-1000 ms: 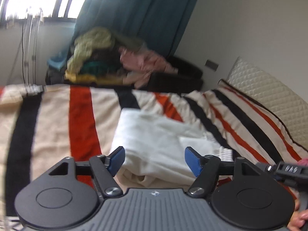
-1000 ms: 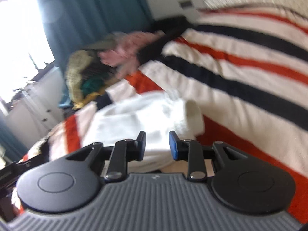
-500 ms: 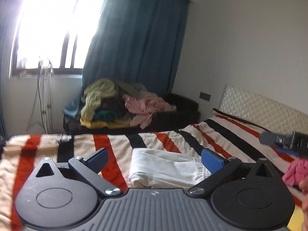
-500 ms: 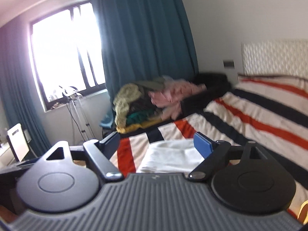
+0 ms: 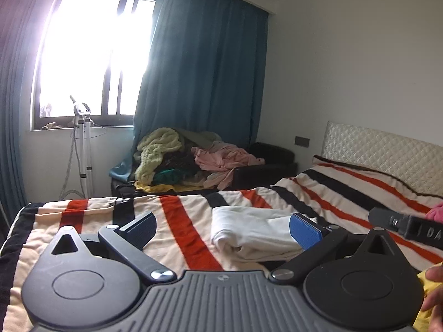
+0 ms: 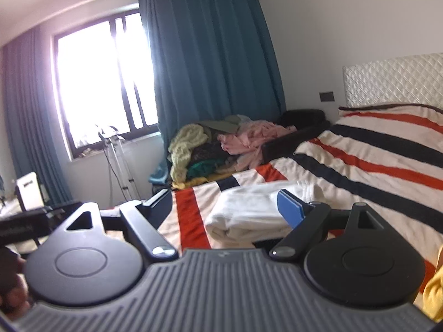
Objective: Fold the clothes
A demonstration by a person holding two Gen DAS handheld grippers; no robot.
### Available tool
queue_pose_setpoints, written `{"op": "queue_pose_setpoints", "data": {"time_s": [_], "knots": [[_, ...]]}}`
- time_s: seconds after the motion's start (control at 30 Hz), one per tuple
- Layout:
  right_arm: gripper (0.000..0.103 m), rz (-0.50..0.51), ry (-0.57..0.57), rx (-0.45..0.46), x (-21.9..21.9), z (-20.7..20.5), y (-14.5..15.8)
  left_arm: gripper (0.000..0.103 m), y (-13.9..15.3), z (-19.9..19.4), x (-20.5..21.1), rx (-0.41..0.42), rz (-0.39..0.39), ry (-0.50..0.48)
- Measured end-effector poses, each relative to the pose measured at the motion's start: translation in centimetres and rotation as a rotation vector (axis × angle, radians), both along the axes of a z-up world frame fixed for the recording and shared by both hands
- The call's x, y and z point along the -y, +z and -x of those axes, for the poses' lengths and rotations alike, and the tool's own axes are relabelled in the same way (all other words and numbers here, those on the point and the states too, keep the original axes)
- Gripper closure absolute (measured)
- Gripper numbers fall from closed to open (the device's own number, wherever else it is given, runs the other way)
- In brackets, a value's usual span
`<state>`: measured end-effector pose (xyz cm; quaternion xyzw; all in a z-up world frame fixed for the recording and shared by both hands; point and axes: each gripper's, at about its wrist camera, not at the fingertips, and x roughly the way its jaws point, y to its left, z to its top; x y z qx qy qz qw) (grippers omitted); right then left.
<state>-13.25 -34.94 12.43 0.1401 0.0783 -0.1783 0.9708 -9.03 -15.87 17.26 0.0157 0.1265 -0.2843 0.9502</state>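
A folded white garment (image 5: 249,229) lies on the striped bed cover (image 5: 180,221); it also shows in the right wrist view (image 6: 249,213). My left gripper (image 5: 223,228) is open and empty, held above the bed in front of the garment. My right gripper (image 6: 221,204) is open and empty, also raised in front of the garment. The right gripper's body (image 5: 407,227) shows at the right edge of the left wrist view. A pink cloth (image 5: 436,211) and a yellow cloth (image 5: 426,304) lie at the right edge.
A pile of unfolded clothes (image 5: 193,163) sits on a dark sofa (image 5: 265,166) beyond the bed, under a teal curtain (image 5: 202,83). A stand (image 5: 83,152) is by the window. The quilted headboard (image 5: 387,152) is at the right.
Both grippers have lifted up and away from the folded white garment and opened wide. The views now look level across the room instead of down at the bed.
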Motion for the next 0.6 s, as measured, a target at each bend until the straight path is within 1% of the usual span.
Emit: {"op": "queue_pose_setpoints", "data": {"time_s": [0.07, 0.13, 0.2, 0.3, 0.37, 0.47, 0.6], "knots": [[0.019, 0.003, -0.021, -0.012, -0.3, -0.5, -1.5, 0.000, -0.8, 0.0, -0.1, 0.004, -0.009, 0.008], [0.019, 0.011, -0.051, -0.034, -0.6, -1.2, -2.9, 0.000, -1.8, -0.3, -0.5, 0.004, 0.020, -0.006], [0.019, 0.005, -0.077, -0.051, -0.1, -1.7, -4.3, 0.000, -2.8, -0.8, -0.7, -0.017, 0.035, -0.009], [0.019, 0.002, -0.091, -0.078, 0.2, -2.4, -6.1, 0.000, -4.1, -1.6, -0.4, -0.037, 0.017, -0.014], [0.019, 0.004, -0.097, -0.090, 0.3, -2.7, -7.0, 0.000, -4.8, -2.0, -0.1, -0.042, 0.000, -0.006], [0.019, 0.016, -0.106, -0.092, 0.1, -3.1, -8.0, 0.000, -6.0, -2.6, 0.0, -0.041, 0.015, -0.003], [0.019, 0.042, -0.103, -0.104, -0.2, -3.5, -9.2, 0.000, -7.2, -3.6, 0.5, -0.045, -0.006, 0.019]]}}
